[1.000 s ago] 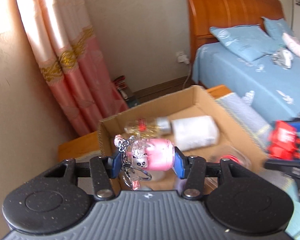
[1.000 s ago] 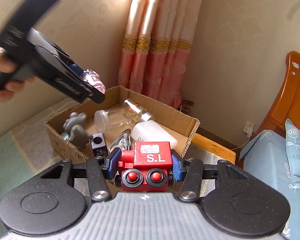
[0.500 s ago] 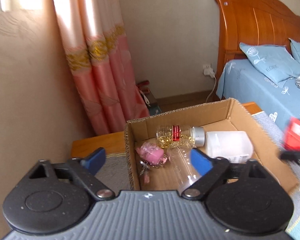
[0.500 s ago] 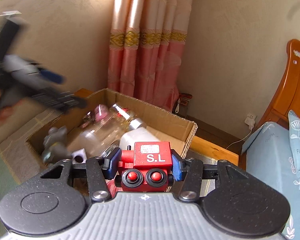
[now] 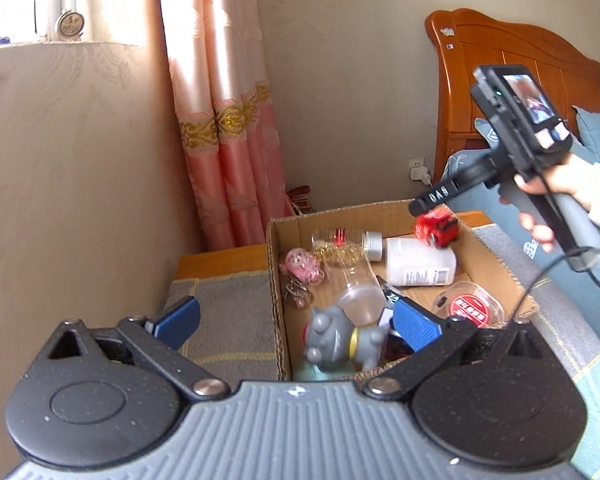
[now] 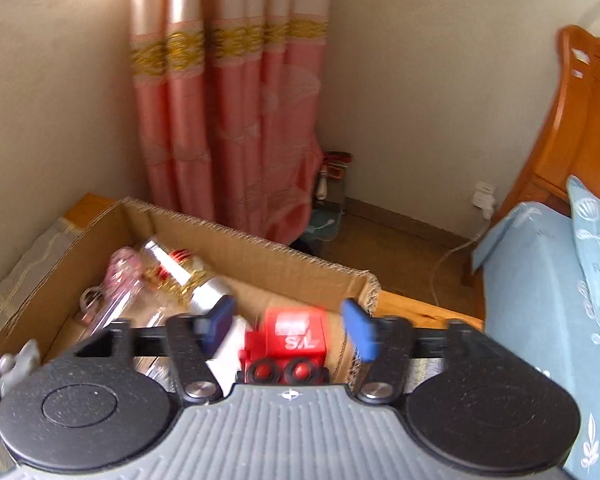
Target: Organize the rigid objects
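my right gripper (image 6: 288,326) tilted down over cardboard box (image 6: 300,268), jaws opening, red toy robot (image 6: 288,344) released between them, my left gripper (image 5: 296,320) spread wide, empty

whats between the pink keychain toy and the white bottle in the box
A clear jar of gold bits with a silver cap, lying on its side between pink toy and white bottle, in the left wrist view.

Cardboard box (image 5: 496,264) on cloth-covered table (image 5: 220,264)

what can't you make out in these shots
- Right wrist view: red toy between the opening jaws is motion-blurred; whether the pads touch it is unclear.
- Left wrist view: grey figurine has its base cut off by the left gripper body.
- Left wrist view: white bottle label is too small to read.
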### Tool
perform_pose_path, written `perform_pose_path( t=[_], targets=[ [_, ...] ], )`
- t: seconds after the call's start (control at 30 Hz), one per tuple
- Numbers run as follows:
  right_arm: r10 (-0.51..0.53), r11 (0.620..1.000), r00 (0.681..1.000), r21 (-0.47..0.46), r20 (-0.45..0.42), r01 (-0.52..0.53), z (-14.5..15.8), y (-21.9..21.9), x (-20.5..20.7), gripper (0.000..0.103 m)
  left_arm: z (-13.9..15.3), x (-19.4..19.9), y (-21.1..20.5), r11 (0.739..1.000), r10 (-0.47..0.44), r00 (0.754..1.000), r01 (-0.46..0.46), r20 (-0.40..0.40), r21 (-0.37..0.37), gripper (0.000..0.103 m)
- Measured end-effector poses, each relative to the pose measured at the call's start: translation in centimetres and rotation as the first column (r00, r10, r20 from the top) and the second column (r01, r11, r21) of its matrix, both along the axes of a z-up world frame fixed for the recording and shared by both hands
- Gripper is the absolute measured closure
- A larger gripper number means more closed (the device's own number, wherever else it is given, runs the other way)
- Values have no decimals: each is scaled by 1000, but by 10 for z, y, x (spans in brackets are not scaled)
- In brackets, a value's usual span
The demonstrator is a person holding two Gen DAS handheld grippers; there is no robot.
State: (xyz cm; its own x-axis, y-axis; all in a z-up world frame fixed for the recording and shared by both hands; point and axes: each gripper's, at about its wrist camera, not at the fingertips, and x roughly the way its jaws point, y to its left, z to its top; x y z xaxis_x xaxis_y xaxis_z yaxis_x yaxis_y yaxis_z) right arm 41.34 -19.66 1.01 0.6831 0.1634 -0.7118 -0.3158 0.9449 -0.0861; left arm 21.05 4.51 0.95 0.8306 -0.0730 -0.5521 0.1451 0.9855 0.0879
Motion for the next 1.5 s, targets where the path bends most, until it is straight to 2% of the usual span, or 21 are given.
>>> perform_pose_path(
  t=[0.03,0.07,0.23,0.4,0.6,0.77,0.9,1.17,1.5],
  targets=[
    [-6,1000,1000,6,5,6,2,-1,-2,12,-1,-2,1,1000,-1,1000,1,2,-5,1],
    [-7,1000,1000,18,15,7,5,-2,-5,8,0,-5,1,1000,2,1000,-2,3,-10,1],
    [-3,998,1000,55,21,2,22,-4,-30,1,1,-9,0,999,14,1000,-14,15,-34,1],
    [-32,999,999,36,-24,33,35,0,-66,0,-1,-20,-5,998,52,998,-51,19,-26,1],
    [-100,995,993,-26,-64,98,34,3,-135,0,-9,-33,-7,994,98,994,-100,-54,-35,1],
    [-158,987,987,11,-32,158,28,-3,-202,0,-12,-48,-14,990,139,984,-141,-111,-6,1],
    [-178,983,983,43,-35,179,22,-1,-238,0,-11,-62,-20,990,142,980,-143,-137,2,1],
    [-209,978,978,19,9,209,23,10,-272,0,-5,-81,-25,986,168,975,-167,-144,16,1],
    [-221,975,975,31,30,221,25,12,-280,0,-1,-88,-24,983,181,972,-181,-151,10,1]
  ],
)
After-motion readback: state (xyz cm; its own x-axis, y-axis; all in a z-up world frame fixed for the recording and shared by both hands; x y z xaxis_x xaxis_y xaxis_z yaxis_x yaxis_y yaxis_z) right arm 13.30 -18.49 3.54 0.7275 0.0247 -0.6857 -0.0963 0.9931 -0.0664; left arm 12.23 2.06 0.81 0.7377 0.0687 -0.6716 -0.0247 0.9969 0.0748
